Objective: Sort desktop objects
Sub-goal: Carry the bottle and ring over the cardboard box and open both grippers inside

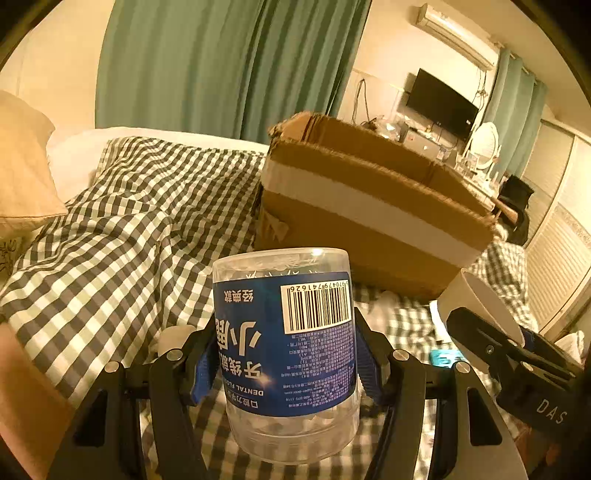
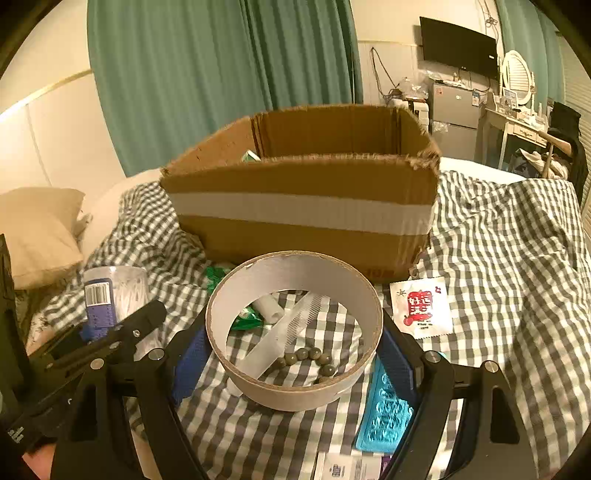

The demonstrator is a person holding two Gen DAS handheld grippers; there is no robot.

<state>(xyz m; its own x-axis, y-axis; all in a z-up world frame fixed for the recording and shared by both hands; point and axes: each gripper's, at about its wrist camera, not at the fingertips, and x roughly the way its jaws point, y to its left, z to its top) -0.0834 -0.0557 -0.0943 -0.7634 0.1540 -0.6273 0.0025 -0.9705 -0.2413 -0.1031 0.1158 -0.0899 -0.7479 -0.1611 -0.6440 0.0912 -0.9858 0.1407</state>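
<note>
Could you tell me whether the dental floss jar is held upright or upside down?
Upside down: the dental floss jar label reads inverted in the left gripper.

Teal curtains [image 2: 221, 74] behind the bed, checkered duvet [image 2: 498, 258] all rumpled, beige pillow [image 2: 37, 232] on the left. TV [image 2: 458, 44] on the far wall, AC unit [image 1: 454, 35] up high, oval mirror [image 2: 517, 77] on the dresser.

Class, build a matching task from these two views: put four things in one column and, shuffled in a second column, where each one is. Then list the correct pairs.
Things
1. clear dental floss jar with blue label
2. white tape ring
3. brown cardboard box
4. white sachet with red print

Places
A. lying flat on the checked cover, right of the ring
B. between the left tool's pads
C. standing behind the ring
D. between the right tool's pads

Pairs: 1-B, 2-D, 3-C, 4-A
</note>
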